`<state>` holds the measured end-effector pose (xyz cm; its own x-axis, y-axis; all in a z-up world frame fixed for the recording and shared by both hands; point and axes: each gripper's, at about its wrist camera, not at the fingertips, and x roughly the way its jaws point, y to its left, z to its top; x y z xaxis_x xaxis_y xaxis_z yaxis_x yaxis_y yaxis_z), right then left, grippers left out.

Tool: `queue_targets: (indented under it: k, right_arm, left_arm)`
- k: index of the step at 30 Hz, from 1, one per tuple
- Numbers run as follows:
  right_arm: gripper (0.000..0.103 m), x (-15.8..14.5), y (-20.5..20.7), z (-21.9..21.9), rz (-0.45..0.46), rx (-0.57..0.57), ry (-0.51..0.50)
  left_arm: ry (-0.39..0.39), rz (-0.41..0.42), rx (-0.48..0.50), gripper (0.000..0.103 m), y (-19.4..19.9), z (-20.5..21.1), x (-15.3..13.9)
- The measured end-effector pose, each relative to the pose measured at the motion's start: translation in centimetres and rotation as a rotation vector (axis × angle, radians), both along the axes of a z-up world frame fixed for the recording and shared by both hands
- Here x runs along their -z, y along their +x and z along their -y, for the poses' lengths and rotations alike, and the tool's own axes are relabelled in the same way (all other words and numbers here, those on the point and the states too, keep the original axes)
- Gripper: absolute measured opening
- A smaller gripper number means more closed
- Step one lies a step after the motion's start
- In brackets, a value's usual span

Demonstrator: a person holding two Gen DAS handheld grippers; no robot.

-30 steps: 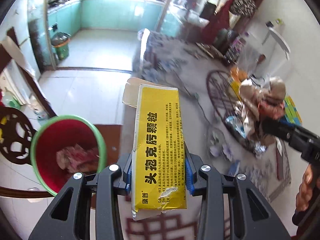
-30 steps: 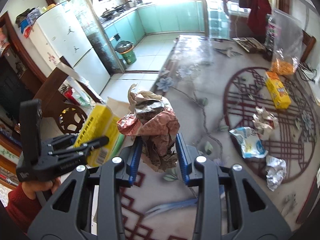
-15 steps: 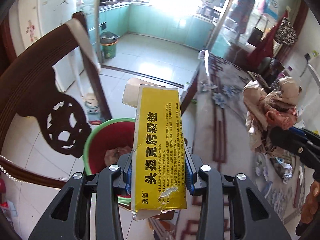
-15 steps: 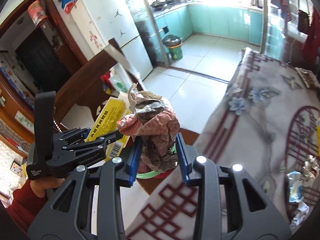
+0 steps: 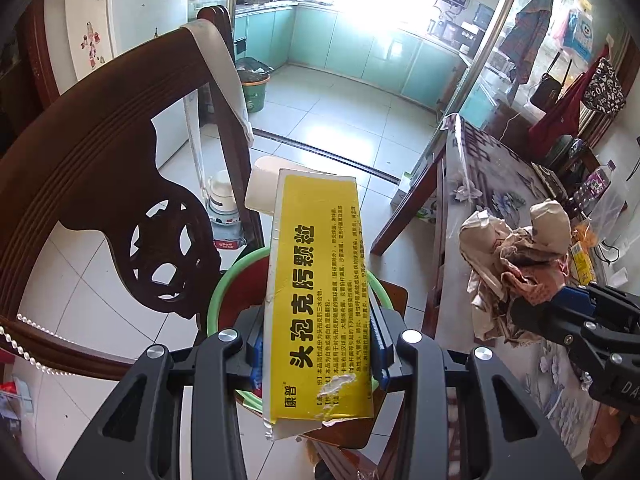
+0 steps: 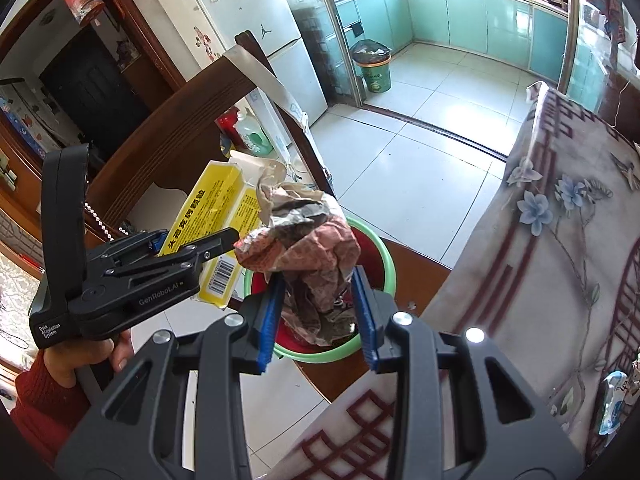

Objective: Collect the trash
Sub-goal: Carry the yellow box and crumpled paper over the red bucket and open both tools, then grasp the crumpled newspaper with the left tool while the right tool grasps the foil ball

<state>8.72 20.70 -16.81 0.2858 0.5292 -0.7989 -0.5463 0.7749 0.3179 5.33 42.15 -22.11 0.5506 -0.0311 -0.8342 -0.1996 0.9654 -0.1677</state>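
My left gripper (image 5: pixel 316 344) is shut on a flattened yellow medicine box (image 5: pixel 318 292) with black print, held upright over a red bin with a green rim (image 5: pixel 218 296). In the right wrist view that yellow medicine box (image 6: pixel 212 220) and the left gripper (image 6: pixel 192 252) show at the left. My right gripper (image 6: pixel 318 320) is shut on a crumpled wad of brown and red paper (image 6: pixel 312 256), which hangs right above the red bin (image 6: pixel 384 256). The same paper wad (image 5: pixel 516 256) appears at the right of the left wrist view. The bin stands on a dark wooden chair seat (image 6: pixel 416 264).
A carved wooden chair back (image 5: pixel 100 168) rises left of the bin. The table with a flowered cloth (image 6: pixel 560 240) lies to the right, with more wrappers (image 6: pixel 612 396) on it. A hand in a red sleeve (image 6: pixel 48 380) holds the left gripper. Beyond is a tiled kitchen floor with a green bin (image 6: pixel 374 68).
Both grippers have swung left off the table and now hang over the red bin on the chair. Each keeps hold of its piece of trash.
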Motion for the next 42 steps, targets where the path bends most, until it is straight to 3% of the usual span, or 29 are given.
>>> queue_targets:
  k: [7, 9, 10, 11, 12, 20, 27, 32, 42]
  right_arm:
    - [0.037, 0.2, 0.6, -1.0, 0.015, -0.034, -0.016]
    - [0.052, 0.1, 0.7, -1.1, 0.028, -0.033, -0.021]
    - [0.056, 0.0, 0.8, -1.1, 0.046, -0.029, -0.024]
    - [0.057, -0.1, 0.8, -1.0, 0.057, -0.025, -0.025]
    - [0.057, -0.3, 0.8, -0.7, 0.059, -0.026, -0.018]
    - [0.057, -1.0, 0.2, 3.2, 0.042, 0.02, -0.001]
    - [0.057, -0.4, -2.4, 10.0, 0.017, 0.134, -0.046]
    - [0.057, 0.7, -4.4, 16.8, 0.001, 0.285, -0.071]
    - [0.057, 1.8, -6.0, 34.5, -0.021, 0.634, -0.208]
  left_arm:
    - [0.004, -0.005, -0.002, 0.036, 1.4, -0.6, 0.4]
    - [0.007, -0.004, -0.016, 0.037, 1.7, -0.7, 0.3]
    - [0.012, -0.004, -0.03, 0.044, 1.8, -0.8, 0.2]
    - [0.019, 0.0, -0.043, 0.062, 2.0, -0.9, 0.1]
    - [0.022, 0.017, -0.05, 0.065, 2.0, -0.9, -0.2]
    - [0.012, 0.034, -0.026, 0.066, 1.8, 0.5, -1.1]
    - [0.015, 0.018, 0.116, 0.066, 0.9, 6.4, -0.7]
    - [-0.01, -0.002, 0.226, 0.066, 0.3, 12.0, -0.3]
    - [-0.012, -0.006, 0.408, 0.066, -0.3, 23.8, -0.7]
